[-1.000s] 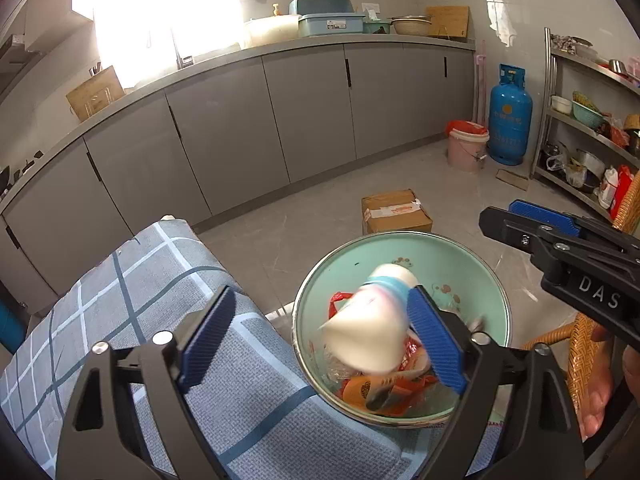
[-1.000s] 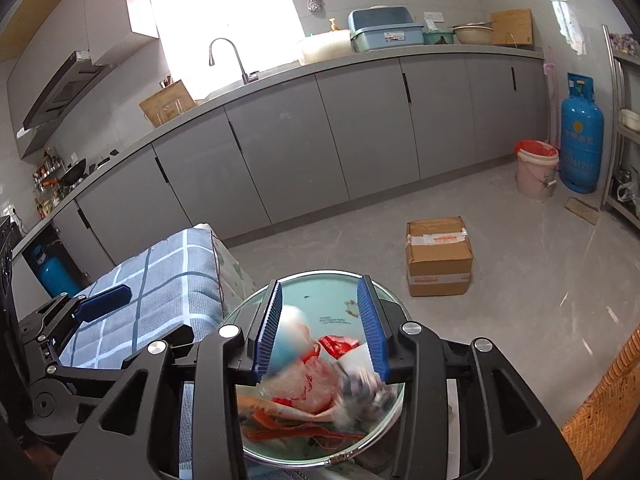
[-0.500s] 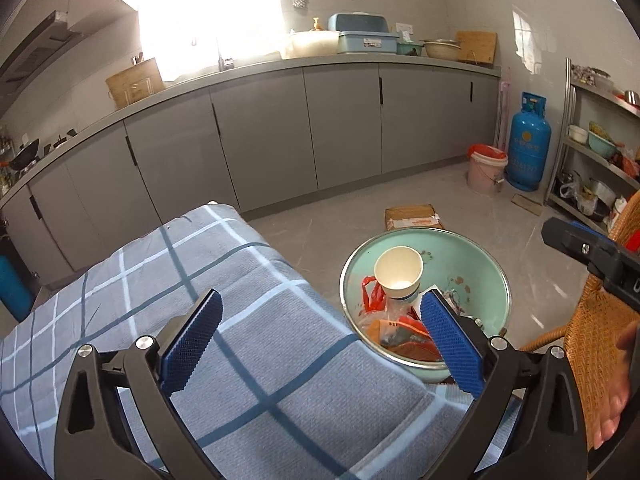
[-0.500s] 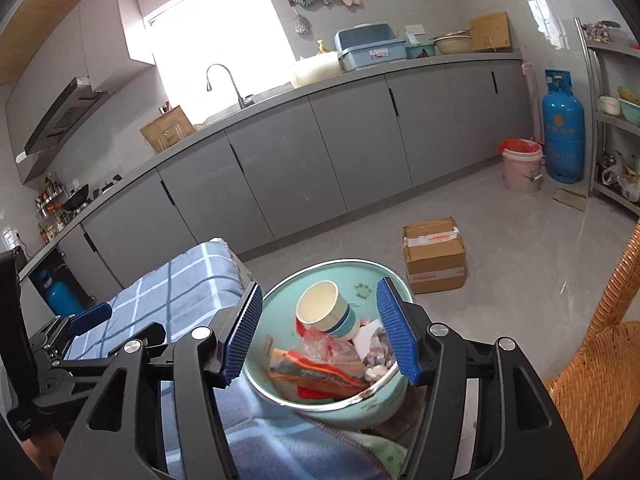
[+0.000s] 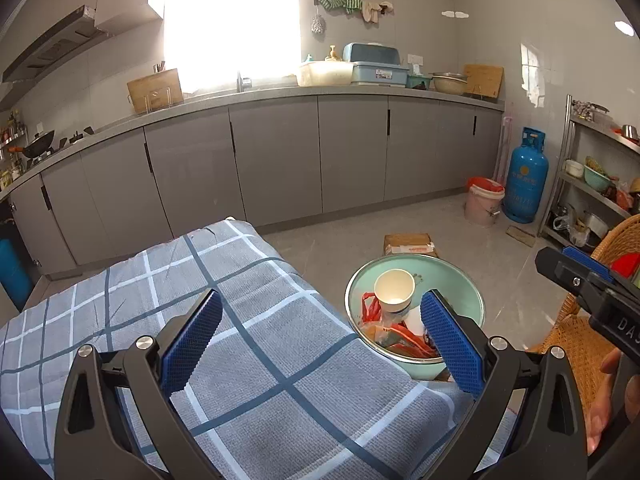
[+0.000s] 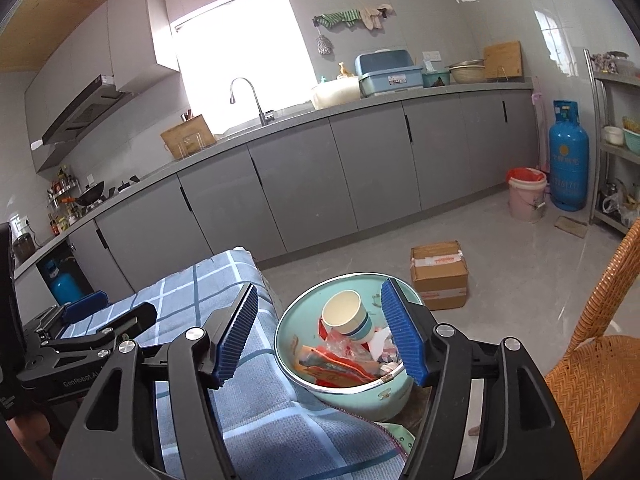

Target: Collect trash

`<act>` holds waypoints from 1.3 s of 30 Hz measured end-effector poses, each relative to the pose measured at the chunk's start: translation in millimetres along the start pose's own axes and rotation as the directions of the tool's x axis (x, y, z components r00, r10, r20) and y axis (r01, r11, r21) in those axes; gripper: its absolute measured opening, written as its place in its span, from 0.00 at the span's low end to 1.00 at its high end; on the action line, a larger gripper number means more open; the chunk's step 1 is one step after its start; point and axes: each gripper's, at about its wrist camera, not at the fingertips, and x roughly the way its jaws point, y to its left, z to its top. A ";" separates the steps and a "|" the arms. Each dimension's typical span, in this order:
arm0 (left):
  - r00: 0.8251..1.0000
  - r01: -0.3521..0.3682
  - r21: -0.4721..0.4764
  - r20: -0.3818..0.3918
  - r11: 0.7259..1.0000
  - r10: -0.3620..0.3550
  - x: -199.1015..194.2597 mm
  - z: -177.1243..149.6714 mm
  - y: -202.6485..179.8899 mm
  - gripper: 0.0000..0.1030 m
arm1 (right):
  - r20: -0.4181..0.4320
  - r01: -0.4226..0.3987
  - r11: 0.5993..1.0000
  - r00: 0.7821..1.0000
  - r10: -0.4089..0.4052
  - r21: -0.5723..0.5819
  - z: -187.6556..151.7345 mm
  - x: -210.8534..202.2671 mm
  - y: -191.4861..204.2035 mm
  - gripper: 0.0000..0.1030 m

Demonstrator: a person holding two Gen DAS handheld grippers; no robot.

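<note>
A mint green bowl [image 5: 464,292] stands at the right edge of a table with a grey checked cloth [image 5: 248,344]. In it lie a white paper cup [image 5: 394,290] on its side and red and orange wrappers [image 5: 400,334]. The bowl [image 6: 304,376], cup [image 6: 346,316] and wrappers [image 6: 332,364] also show in the right wrist view. My left gripper [image 5: 320,340] is open and empty above the cloth, left of the bowl. My right gripper [image 6: 320,332] is open and empty, raised above and behind the bowl.
A wicker chair [image 6: 592,364] stands right of the table. On the floor beyond are a cardboard box [image 6: 440,274], a pink bucket [image 6: 526,196] and a blue gas cylinder [image 6: 568,164]. Grey cabinets [image 6: 340,184] run along the back wall; a metal shelf rack [image 5: 596,184] stands right.
The paper cup dropped from my left gripper into the bowl. Both grippers have drawn back and up from the bowl, and the right one has opened wider.
</note>
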 end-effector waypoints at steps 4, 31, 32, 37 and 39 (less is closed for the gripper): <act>1.000 0.004 -0.006 0.012 1.000 -0.004 -8.7 1.8 1.7 0.95 | 0.003 0.003 1.000 1.000 -0.003 -0.009 1.0 -4.4 4.5 0.62; 1.000 -0.009 -0.037 0.019 0.999 0.010 -11.3 2.6 16.2 0.95 | 0.001 -0.007 1.000 1.000 0.007 -0.019 2.2 -3.4 10.0 0.64; 1.000 -0.010 -0.037 0.018 0.999 0.010 -11.3 2.4 16.2 0.95 | 0.000 -0.008 1.000 1.000 0.008 -0.017 2.0 -3.1 9.8 0.64; 1.000 -0.011 -0.034 0.018 0.999 0.011 -10.3 1.5 14.8 0.95 | -0.001 -0.009 1.000 1.000 0.009 -0.017 1.5 -3.5 9.5 0.64; 1.000 -0.011 -0.033 0.017 0.999 0.011 -9.8 0.5 14.7 0.95 | 0.001 -0.010 1.000 1.000 0.010 -0.017 1.4 -3.8 9.4 0.64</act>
